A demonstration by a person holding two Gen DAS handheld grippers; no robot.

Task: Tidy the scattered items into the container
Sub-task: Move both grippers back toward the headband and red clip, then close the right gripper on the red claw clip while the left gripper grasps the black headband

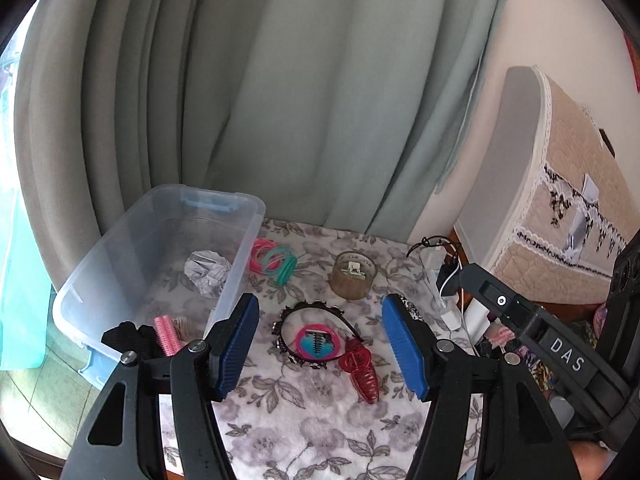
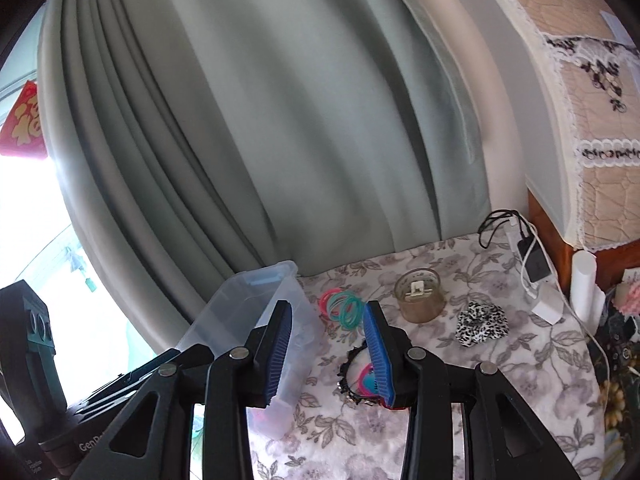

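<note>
Both our grippers, left (image 1: 320, 344) and right (image 2: 330, 356), hang spread and empty; we are between picks. Next we reach for the headband (image 1: 312, 314), then the tub (image 1: 168, 236).

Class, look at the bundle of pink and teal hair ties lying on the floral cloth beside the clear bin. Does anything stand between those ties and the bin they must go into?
Only the bin's own wall. The hair ties lie right against the outside of the clear bin, with no other item between them, so they must be lifted over its rim.

The container (image 1: 160, 240) is clear, smooth plastic. A soft floral cloth (image 1: 304, 412) covers the desk. The red claw clip (image 1: 360, 372) looks glossy plastic; the crumpled ball (image 1: 208, 272) looks like paper.
</note>
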